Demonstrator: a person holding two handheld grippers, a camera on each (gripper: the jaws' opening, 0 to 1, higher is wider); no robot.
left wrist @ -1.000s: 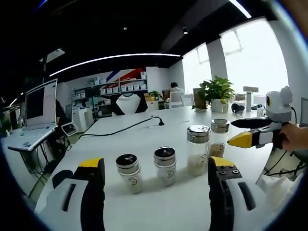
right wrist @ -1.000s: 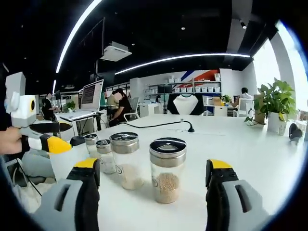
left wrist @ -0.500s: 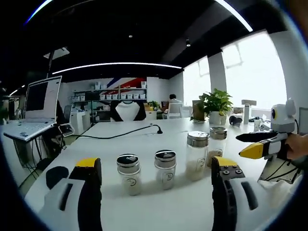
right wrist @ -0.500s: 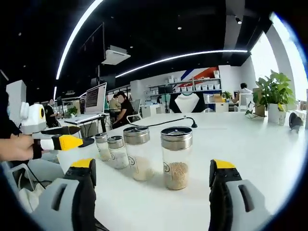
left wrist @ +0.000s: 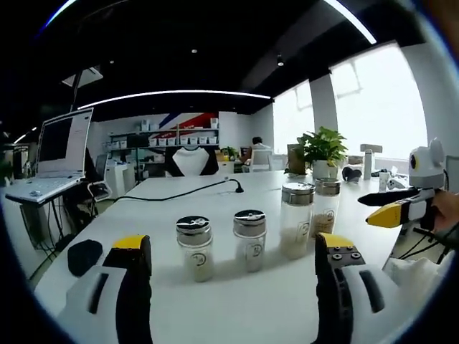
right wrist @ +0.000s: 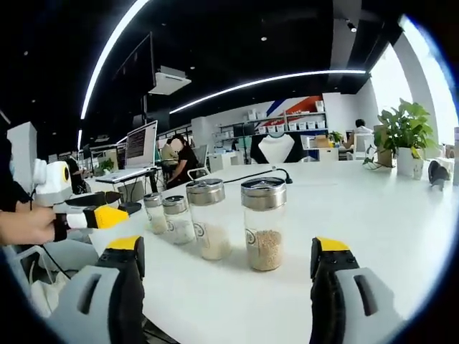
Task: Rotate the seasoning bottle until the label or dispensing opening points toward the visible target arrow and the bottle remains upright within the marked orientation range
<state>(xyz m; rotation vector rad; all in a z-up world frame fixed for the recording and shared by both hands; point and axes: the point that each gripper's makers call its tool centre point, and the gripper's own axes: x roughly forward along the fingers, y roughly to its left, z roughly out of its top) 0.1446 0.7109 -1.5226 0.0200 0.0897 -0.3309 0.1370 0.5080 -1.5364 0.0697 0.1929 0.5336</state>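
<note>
Standing upright, four seasoning bottles [right wrist: 264, 224], labels unreadable; both hand-held grippers [left wrist: 229, 251] spread, empty

You are at a long white table [left wrist: 215, 208] in an open office with a black ceiling and curved light strips [left wrist: 172, 94]. Bright windows [left wrist: 373, 107] stand behind a potted plant [left wrist: 320, 149], and a laptop [left wrist: 54, 154] sits on a side desk. Shelves [right wrist: 287, 127] line the far white wall.
</note>
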